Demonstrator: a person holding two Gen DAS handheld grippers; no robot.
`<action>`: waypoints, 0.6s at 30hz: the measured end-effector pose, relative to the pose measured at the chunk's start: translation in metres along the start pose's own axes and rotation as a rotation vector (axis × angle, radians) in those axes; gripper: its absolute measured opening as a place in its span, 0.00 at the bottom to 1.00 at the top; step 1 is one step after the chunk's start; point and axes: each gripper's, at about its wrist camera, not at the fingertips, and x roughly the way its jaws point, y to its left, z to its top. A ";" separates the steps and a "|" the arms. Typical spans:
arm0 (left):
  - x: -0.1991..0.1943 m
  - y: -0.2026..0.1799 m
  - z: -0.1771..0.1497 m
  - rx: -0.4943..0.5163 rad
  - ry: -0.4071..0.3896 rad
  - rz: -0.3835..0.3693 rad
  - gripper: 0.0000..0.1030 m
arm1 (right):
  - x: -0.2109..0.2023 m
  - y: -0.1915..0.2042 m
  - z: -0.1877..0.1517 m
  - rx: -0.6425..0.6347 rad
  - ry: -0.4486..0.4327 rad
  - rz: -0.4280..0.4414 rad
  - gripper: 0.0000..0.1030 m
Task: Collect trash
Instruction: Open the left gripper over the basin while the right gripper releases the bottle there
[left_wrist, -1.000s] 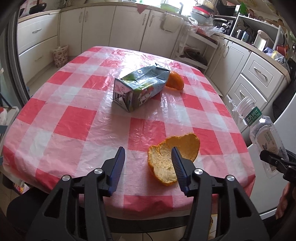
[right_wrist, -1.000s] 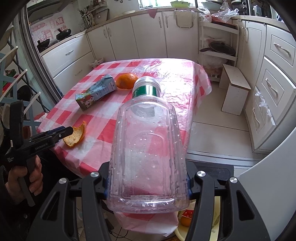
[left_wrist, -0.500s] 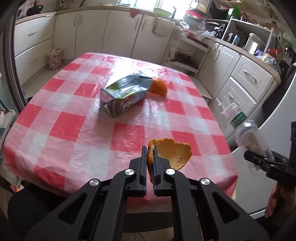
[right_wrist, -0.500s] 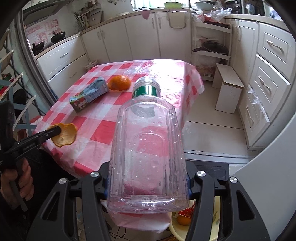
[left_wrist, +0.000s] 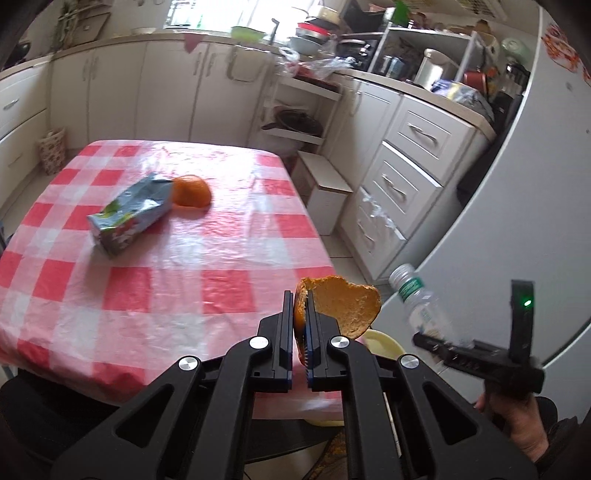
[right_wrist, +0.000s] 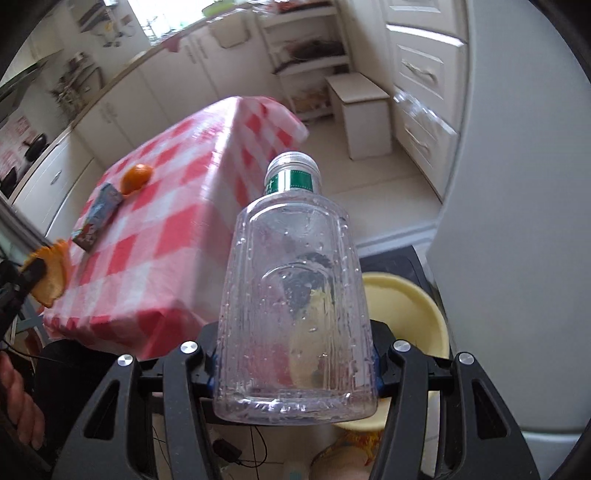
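The jaws of the left gripper (left_wrist: 300, 325) are pinched tight on the edge of an orange peel (left_wrist: 343, 306), and the peel sticks up and out to the right of them, lifted off the table (left_wrist: 155, 295). The jaws of the right gripper (right_wrist: 295, 369) squeeze the fat bottom part of a clear plastic bottle (right_wrist: 295, 302), and the bottle's long side points away from the hand, with its cap far from the jaws. Just below and past the bottle sits a pale yellow bin (right_wrist: 406, 306) on the floor, beside the table's corner. I think both hands need to go there next. The bottle looks nearer to the bin, almost over it, so the right hand should drop first. The peel hangs just above the bin's rim in the left view, so it has only a short way to go. Back on the left side of the table lie a crushed juice carton (left_wrist: 129, 218) and, touching its far end, another orange piece (left_wrist: 192, 192). They are well apart from both hands and not in the way. The table's corner and the hanging cloth are the only things close to the path down.
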 end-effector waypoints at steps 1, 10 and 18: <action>0.003 -0.009 0.000 0.012 0.005 -0.011 0.04 | 0.004 -0.007 -0.006 0.028 0.023 -0.007 0.54; 0.014 -0.063 -0.010 0.089 0.028 -0.066 0.04 | 0.026 -0.045 -0.020 0.172 0.113 -0.034 0.54; 0.022 -0.071 -0.015 0.106 0.051 -0.065 0.04 | 0.037 -0.050 -0.023 0.199 0.152 -0.048 0.54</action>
